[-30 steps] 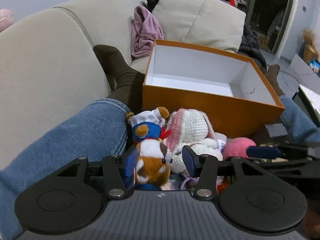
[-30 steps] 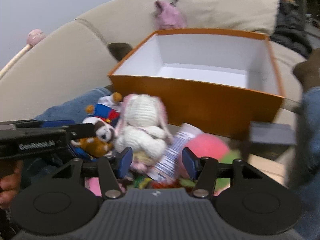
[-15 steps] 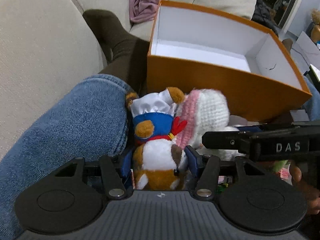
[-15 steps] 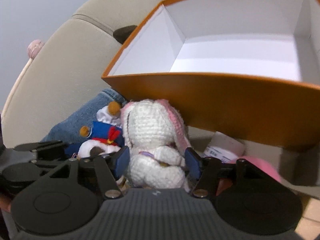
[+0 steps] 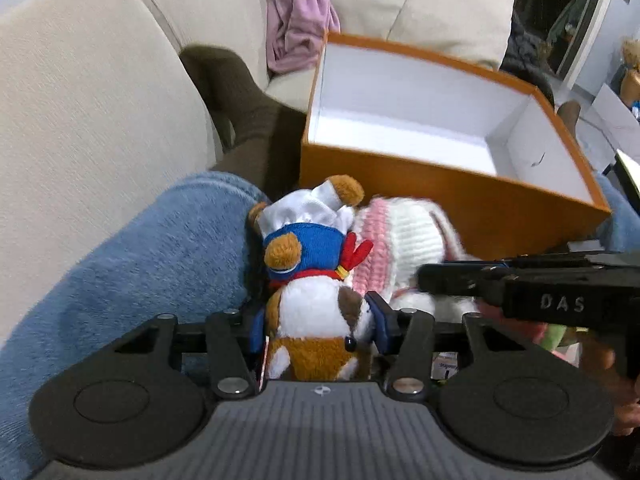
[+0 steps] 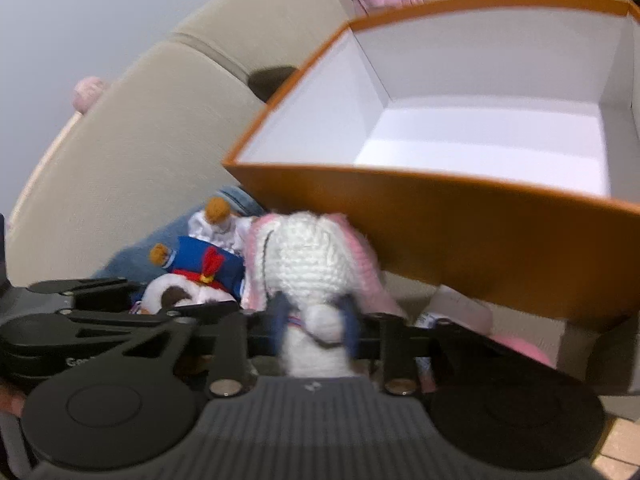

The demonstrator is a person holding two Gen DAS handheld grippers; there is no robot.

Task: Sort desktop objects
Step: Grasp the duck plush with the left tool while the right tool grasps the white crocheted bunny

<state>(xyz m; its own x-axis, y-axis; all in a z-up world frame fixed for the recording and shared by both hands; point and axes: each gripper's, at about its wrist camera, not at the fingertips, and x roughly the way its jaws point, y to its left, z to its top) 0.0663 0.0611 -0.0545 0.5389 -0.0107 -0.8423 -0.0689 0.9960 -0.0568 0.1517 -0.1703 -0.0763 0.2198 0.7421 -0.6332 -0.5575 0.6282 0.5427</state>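
Jaws of the left gripper [image 5: 318,322] are closing around the chef-hat plush [image 5: 316,280]; right gripper [image 6: 314,322] pinches the crocheted rabbit [image 6: 304,260].

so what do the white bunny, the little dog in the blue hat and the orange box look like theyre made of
White bunny: looks like crocheted yarn, matte, with visible stitch rows and pink edging. Little dog: short plush pile, fuzzy; its white chef hat has a satin-like sheen and the blue band looks knitted. Orange box: probably rigid cardboard, smooth matte orange outside, plain white inside, with thin straight walls.
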